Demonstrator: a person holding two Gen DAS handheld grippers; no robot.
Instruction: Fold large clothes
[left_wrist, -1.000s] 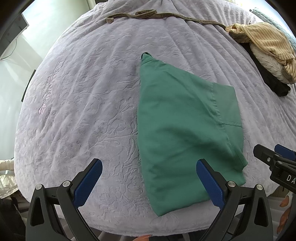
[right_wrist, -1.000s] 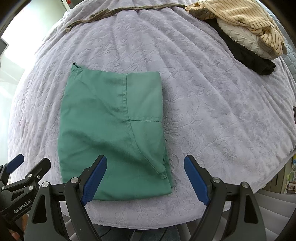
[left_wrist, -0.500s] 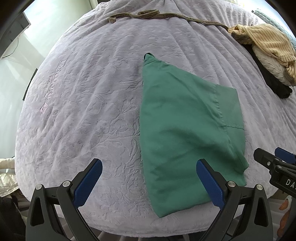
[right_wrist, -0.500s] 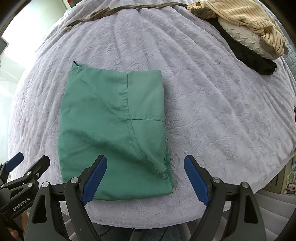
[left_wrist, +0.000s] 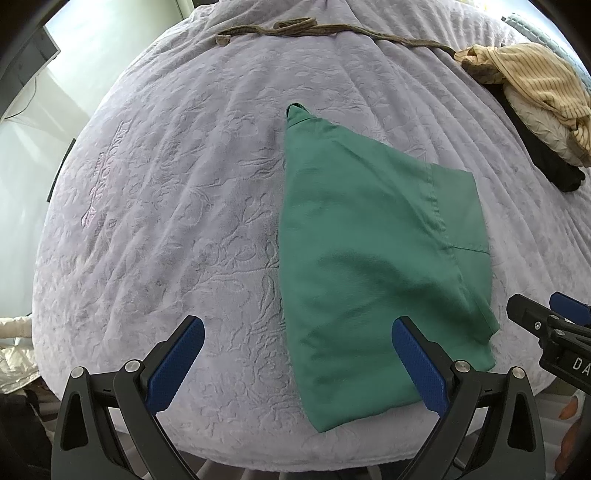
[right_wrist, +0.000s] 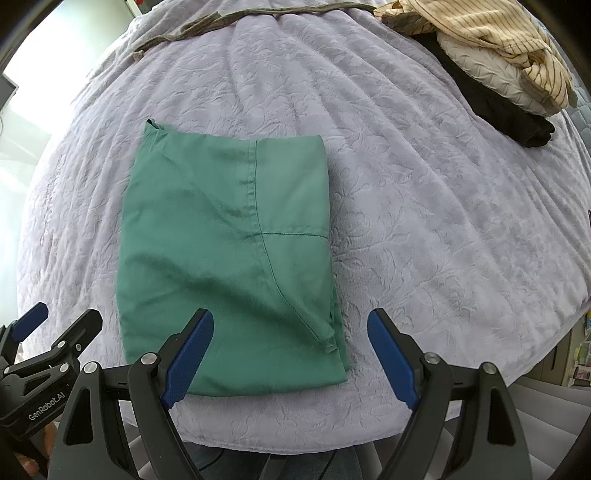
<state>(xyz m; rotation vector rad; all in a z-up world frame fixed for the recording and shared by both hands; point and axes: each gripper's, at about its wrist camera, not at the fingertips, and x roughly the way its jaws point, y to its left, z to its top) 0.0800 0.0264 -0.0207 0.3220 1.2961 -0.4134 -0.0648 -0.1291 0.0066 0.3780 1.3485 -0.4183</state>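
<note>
Green garment (right_wrist: 225, 258): folded into a flat, roughly rectangular packet with seams showing on top, lying on the lavender embossed bedspread (right_wrist: 424, 221) directly ahead of and below the right gripper (right_wrist: 290, 350), whose left finger overlaps its near edge in view, and ahead and to the right of the left gripper (left_wrist: 297, 358). Both grippers: blue-padded jaws spread wide, nothing between them, pointing steeply down at the bed side by side. Other stock: a pile of striped yellow, cream and black clothes (right_wrist: 491, 55) far ahead and right of the right gripper; an olive strap (left_wrist: 295, 29) across the far edge of the bedspread.
</note>
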